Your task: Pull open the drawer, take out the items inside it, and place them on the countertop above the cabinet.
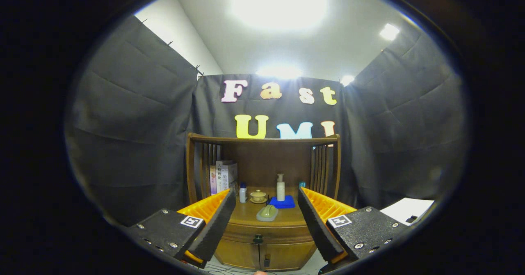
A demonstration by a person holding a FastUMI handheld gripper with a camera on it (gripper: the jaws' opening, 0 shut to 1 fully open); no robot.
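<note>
Between the open claw's [266, 221] fingers, a bit ahead, sits the shut drawer [262, 233] with its knob [258, 238].

Gripper [266, 215]: two long wedge-shaped fingers spread apart, ribbed plastic backing, textured black mounting blocks with silver screws, each block carrying a square black-and-white marker tag.

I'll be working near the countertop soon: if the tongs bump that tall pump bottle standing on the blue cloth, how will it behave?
The pump bottle is tall and narrow and stands upright, so it probably tips easily. Standing on the soft blue cloth may make it less steady. It looks like smooth plastic, so likely slippery, and once down it could roll. The tongs are open, well short of it.
</note>
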